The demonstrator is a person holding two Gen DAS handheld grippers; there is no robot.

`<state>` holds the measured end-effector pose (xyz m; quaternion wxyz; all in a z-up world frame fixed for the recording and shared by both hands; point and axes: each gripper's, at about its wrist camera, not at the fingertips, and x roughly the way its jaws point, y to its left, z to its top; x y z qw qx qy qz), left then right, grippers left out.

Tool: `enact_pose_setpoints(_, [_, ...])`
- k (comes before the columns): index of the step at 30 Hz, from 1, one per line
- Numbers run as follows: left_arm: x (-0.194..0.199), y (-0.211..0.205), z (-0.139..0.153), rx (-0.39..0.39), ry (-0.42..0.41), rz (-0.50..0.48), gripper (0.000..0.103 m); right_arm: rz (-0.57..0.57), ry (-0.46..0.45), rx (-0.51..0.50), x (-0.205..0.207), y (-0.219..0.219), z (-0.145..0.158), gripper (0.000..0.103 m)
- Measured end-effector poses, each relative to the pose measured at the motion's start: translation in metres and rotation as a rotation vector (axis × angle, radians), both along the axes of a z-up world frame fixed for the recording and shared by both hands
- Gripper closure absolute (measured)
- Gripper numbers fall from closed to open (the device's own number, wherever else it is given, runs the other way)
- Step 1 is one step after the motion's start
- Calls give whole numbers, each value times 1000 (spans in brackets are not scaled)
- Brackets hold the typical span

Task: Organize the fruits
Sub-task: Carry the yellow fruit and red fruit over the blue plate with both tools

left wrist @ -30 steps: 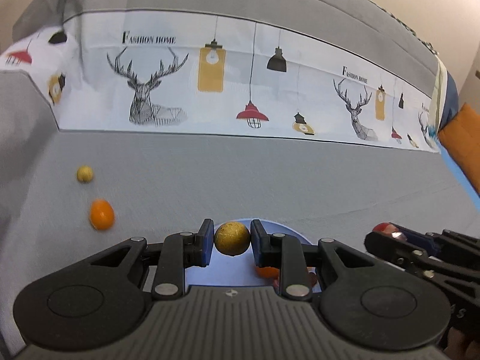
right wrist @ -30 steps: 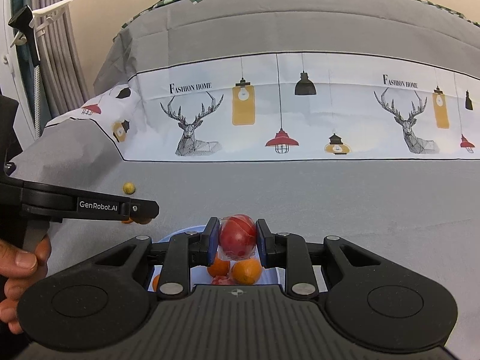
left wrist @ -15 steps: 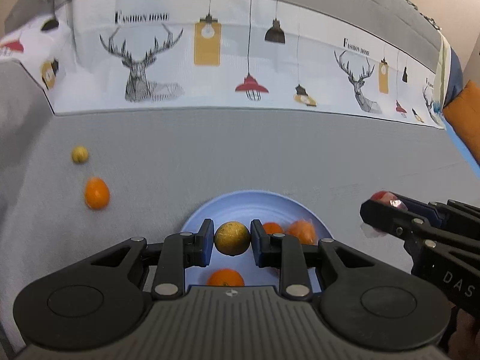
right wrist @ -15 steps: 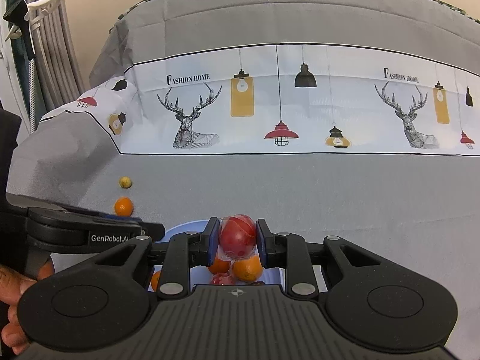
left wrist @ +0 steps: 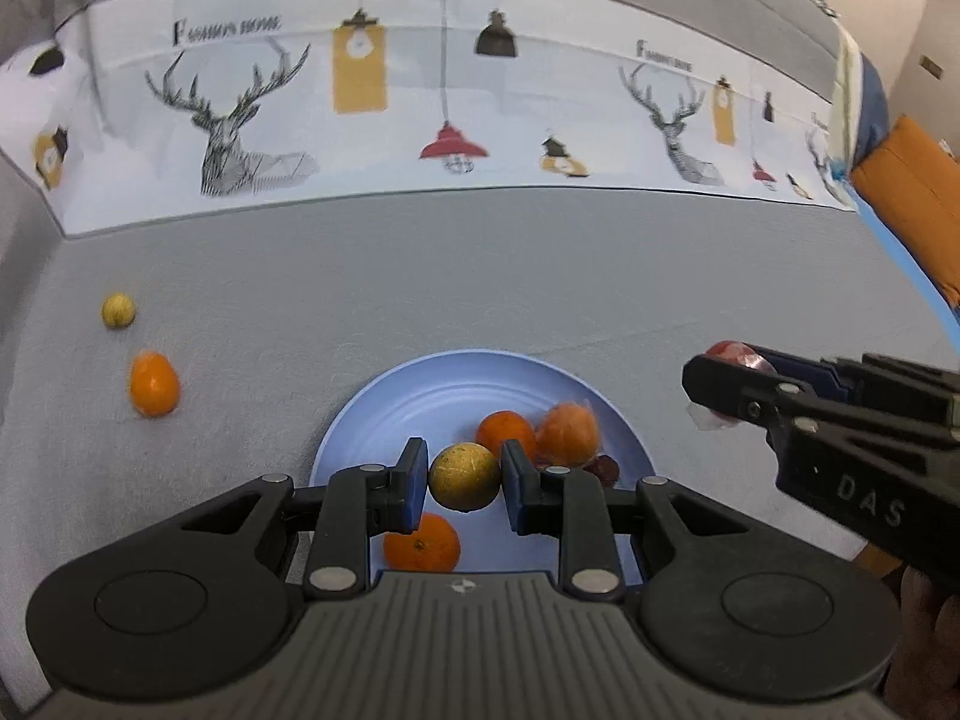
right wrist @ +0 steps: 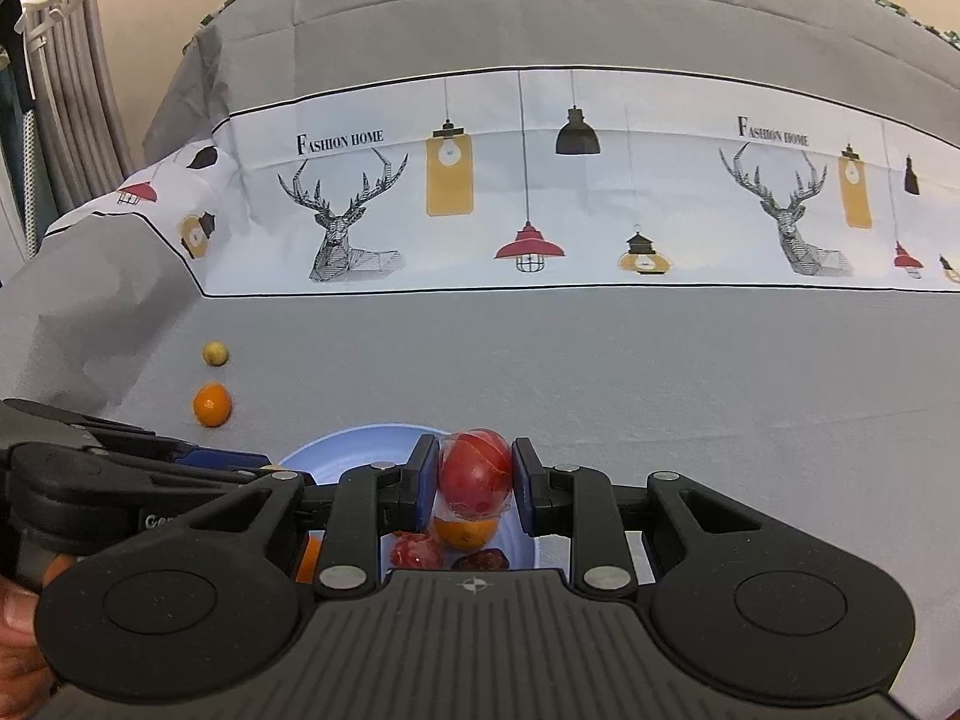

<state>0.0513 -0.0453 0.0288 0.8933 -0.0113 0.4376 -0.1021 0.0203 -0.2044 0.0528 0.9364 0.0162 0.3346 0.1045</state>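
Note:
My left gripper (left wrist: 464,483) is shut on a small yellow-brown round fruit (left wrist: 464,476) and holds it over the blue plate (left wrist: 420,402). The plate holds several oranges (left wrist: 422,546) and a dark red fruit (left wrist: 603,469). My right gripper (right wrist: 474,480) is shut on a red fruit in clear wrap (right wrist: 475,471), over the plate's right part (right wrist: 360,447); it shows at the right of the left wrist view (left wrist: 729,369). An orange (left wrist: 154,382) and a small yellow fruit (left wrist: 118,311) lie loose on the grey cloth to the left.
A grey cloth (left wrist: 540,276) with a white printed band of deer and lamps (right wrist: 540,192) covers the surface and rises behind. An orange cushion (left wrist: 912,192) sits at the far right. Curtains (right wrist: 54,90) hang at the left.
My left gripper has moved forward and tilted down over the plate with its fruit, so the plate's inside now shows. The right gripper stays over the plate, holding the red fruit.

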Motion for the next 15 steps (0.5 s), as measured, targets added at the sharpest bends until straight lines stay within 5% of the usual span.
enact_pose_setpoints(8, [-8, -3, 11, -16, -59, -3, 74, -11, -47, 77, -14, -9, 24, 76])
enact_pose_setpoints(15, [-5, -7, 4, 19, -35, -9, 74, -26, -31, 64, -6, -28, 4, 76])
